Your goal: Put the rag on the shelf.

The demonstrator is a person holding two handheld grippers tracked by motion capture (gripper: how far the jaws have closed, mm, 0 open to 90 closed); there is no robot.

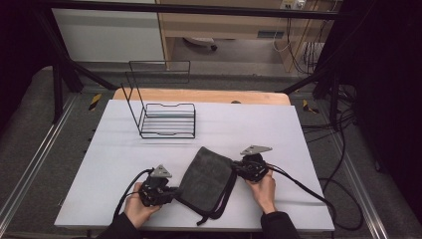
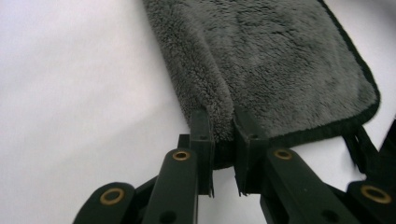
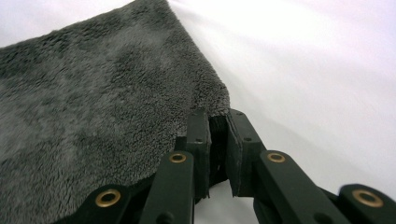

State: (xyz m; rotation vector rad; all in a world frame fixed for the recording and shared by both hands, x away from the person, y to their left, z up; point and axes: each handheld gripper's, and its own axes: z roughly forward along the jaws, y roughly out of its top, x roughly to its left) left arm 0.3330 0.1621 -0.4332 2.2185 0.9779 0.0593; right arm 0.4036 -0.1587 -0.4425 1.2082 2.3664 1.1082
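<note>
While flat on the table (image 1: 124,149), grey towel (image 1: 206,177) pinched by left gripper (image 1: 171,191) and right gripper (image 1: 238,169).

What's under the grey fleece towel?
The dark grey fleece towel lies folded on the white table; bare tabletop shows all around it. Its black-trimmed lower layer peeks out at the near edge. Whatever sits beneath the folds is covered and cannot be seen.

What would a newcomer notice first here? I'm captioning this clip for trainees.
A folded dark grey towel lies near the front edge of the white table, pinched at opposite sides by the left tool and right tool. Behind it, at the left, stands a black wire rack.
</note>
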